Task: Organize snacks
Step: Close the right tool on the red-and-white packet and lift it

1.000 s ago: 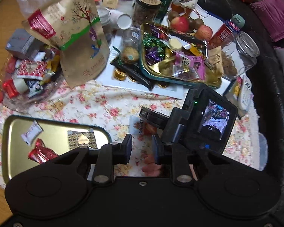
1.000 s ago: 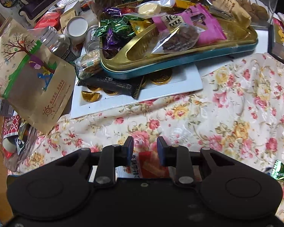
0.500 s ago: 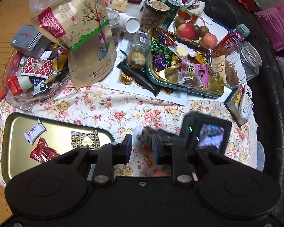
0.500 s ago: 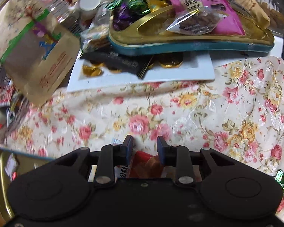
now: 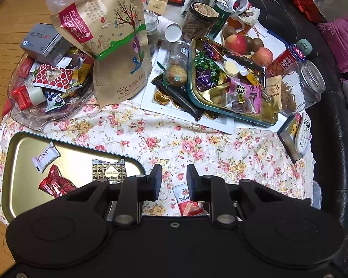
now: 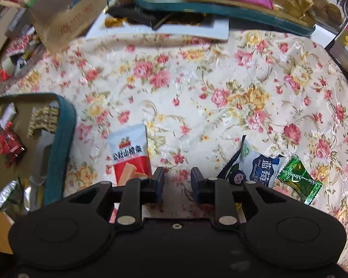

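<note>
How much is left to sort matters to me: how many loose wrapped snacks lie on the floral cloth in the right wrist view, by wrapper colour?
Red-and-white packet: 1
Blue-and-white packet: 1
Green candy: 1
Total: 3

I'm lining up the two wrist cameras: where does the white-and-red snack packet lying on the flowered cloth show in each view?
Left wrist: the white-and-red snack packet lies at bottom centre, partly behind the right finger of the left gripper.
Right wrist: the packet lies lower left of centre, just left of the right gripper, whose jaws are empty.
Shared landmark: the gold tray lies left of the packet in both.
</note>
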Motion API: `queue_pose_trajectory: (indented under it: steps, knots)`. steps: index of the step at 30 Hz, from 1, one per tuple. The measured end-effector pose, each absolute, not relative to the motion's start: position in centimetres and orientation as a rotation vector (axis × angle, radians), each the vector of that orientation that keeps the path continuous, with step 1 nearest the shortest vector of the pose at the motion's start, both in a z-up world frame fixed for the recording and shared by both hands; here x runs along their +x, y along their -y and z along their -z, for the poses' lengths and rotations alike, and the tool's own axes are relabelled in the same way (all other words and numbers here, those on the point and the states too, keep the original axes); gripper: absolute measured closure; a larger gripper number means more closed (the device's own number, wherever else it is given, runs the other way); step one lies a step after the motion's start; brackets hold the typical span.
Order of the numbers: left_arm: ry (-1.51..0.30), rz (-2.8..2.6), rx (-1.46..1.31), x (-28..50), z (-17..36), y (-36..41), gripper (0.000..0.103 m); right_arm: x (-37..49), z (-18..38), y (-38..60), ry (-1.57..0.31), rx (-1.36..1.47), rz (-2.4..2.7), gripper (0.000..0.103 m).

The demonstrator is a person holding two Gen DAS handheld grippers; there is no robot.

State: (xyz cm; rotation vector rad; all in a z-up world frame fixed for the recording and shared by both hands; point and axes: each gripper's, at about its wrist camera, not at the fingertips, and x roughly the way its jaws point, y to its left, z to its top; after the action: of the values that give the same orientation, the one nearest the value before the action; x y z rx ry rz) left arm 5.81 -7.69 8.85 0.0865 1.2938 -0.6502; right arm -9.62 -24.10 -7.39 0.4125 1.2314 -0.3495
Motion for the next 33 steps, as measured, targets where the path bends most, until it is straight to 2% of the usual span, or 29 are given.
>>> queue_pose_trajectory:
  steps: [4,8,33]
  knots:
    - [-1.294,0.653,0.098,5.6,-8.8,8.0,0.073,-9.7,5.2,23.5,-1.147,0.442,0.292,0.076]
    - [-1.3,0.652,0.104,5.6,-8.6,8.2,0.073,-7.8,5.0,22.2,-1.138,0.463,0.234,0.074]
    - [-1.309,0.64,0.138,5.3,-8.0,9.0,0.073,-6.2,8.3,19.9,-1.244,0.291,0.228,0.061]
